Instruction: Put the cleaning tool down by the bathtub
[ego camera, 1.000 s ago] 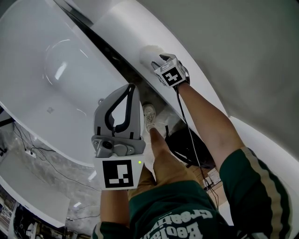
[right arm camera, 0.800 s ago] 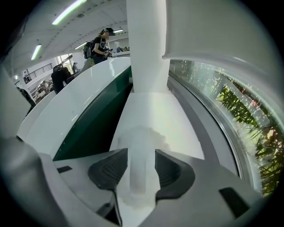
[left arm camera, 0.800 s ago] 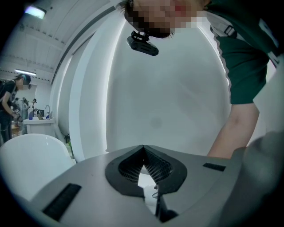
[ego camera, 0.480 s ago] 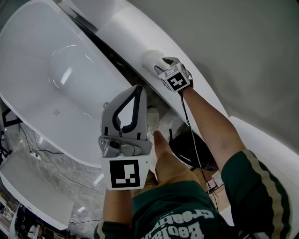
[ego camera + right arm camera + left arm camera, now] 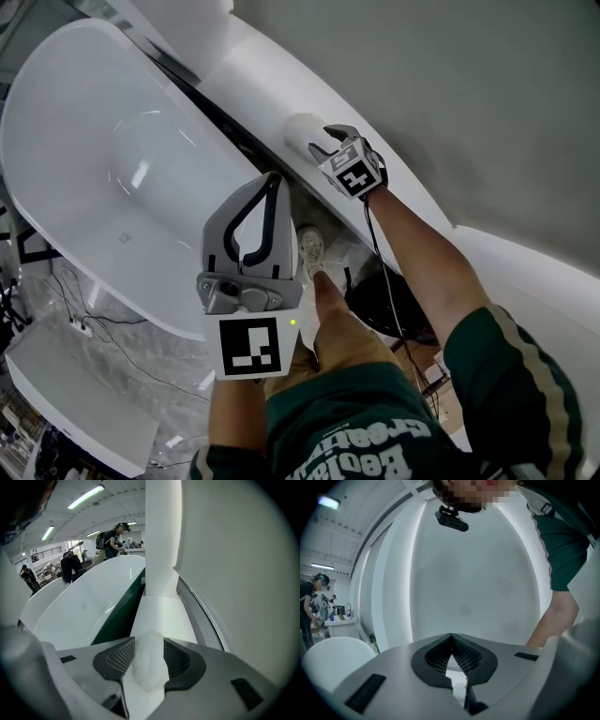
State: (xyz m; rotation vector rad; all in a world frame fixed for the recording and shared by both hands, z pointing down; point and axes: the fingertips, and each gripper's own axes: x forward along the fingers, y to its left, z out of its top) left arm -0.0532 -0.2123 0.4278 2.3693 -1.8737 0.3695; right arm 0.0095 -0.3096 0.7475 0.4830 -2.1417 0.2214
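The cleaning tool [image 5: 302, 131], a white fluffy pad, rests on the white ledge [image 5: 272, 66] beside the bathtub [image 5: 112, 169]. My right gripper [image 5: 323, 141] reaches to it from below right. In the right gripper view the tool [image 5: 149, 665] lies between the pads of the right gripper [image 5: 149, 648]. The jaws stand at their widest and the pad looks unsqueezed. My left gripper [image 5: 270, 178] points upward over the gap between tub and ledge. In the left gripper view the left gripper [image 5: 451, 637] has its tips together with nothing in them.
A dark gap runs between the bathtub [image 5: 79, 606] and the ledge [image 5: 161, 611]. A white pillar [image 5: 161, 536] rises at the ledge's far end. Cables [image 5: 84, 319] trail on the floor left of the tub. My shoe [image 5: 309, 246] stands in the gap. People [image 5: 112, 538] are in the background.
The whole view has drifted a little. The right gripper has edged slightly back from the tool, which stays on the ledge. The left gripper keeps its upright pose.
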